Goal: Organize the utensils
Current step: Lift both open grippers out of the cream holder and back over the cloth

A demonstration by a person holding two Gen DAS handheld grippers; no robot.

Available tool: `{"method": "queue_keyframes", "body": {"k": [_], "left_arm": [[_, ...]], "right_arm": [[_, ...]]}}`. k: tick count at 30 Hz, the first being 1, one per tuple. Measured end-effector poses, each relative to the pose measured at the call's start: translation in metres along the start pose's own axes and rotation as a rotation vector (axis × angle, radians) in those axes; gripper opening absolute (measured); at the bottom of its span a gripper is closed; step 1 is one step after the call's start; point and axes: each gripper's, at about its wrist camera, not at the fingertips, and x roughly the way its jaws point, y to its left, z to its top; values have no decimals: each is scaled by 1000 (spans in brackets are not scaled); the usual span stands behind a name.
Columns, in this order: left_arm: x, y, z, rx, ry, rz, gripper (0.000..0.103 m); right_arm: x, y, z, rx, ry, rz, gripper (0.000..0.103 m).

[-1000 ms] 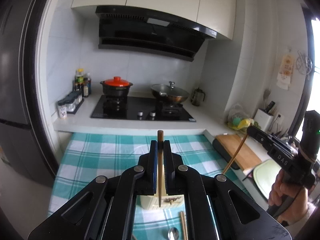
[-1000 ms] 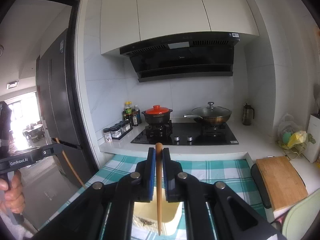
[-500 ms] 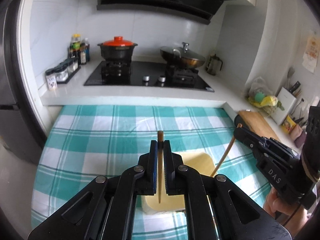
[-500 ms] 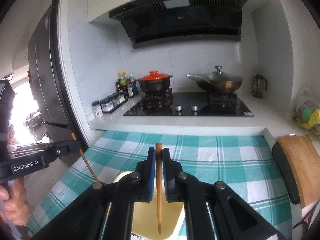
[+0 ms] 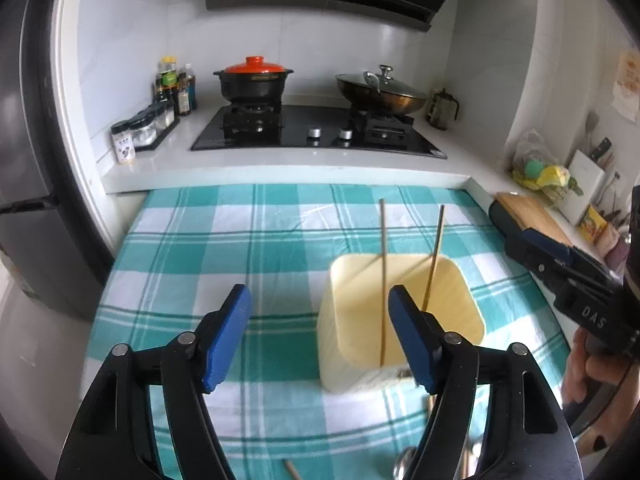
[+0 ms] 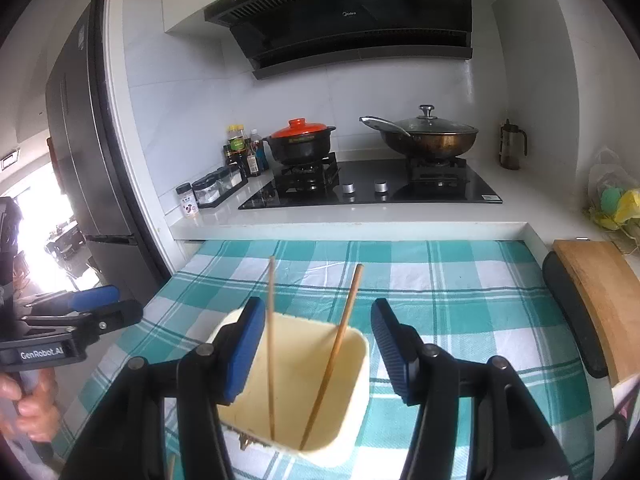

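Step in hand: release done. Two chopsticks (image 6: 271,344) stand inside cream holder (image 6: 352,412) on checked cloth (image 5: 240,240).
Left gripper (image 5: 320,330) spread wide, empty; right gripper (image 6: 318,346) likewise.
Next, judged: fetch spoon (image 5: 402,466) at near edge.
Cloth beyond holder offers open room.

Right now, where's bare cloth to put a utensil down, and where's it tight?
Bare checked cloth runs left of the cream holder, back to the counter edge, and on its right toward the cutting board. Crowded: the holder itself with two chopsticks, and the near edge behind it, where spoons and a loose chopstick lie.
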Motion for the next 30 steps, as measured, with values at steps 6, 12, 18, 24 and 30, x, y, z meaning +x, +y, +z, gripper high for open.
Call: {"method": "queue_keyframes", "body": {"k": [6,12,18,24,30], "left_arm": [[-66,23,-72,10,28,-22,86],[-105,26,-154,-6,79,4,86],[-123,16,-229,-26,68,50,91],[-113,9,-269,-24,128,12,91],[-121,1,-282,-55,82,11,91]], "right_arm": [[-62,-2,-54,-55,6,-40,57],[-125,-6,-136,-45,51,-151,58],[-181,-10,-218,70,66,-247,58],[-209,3,-258,34,94,-310,58],[-212,30,-281,-1,82,-281,58]]}}
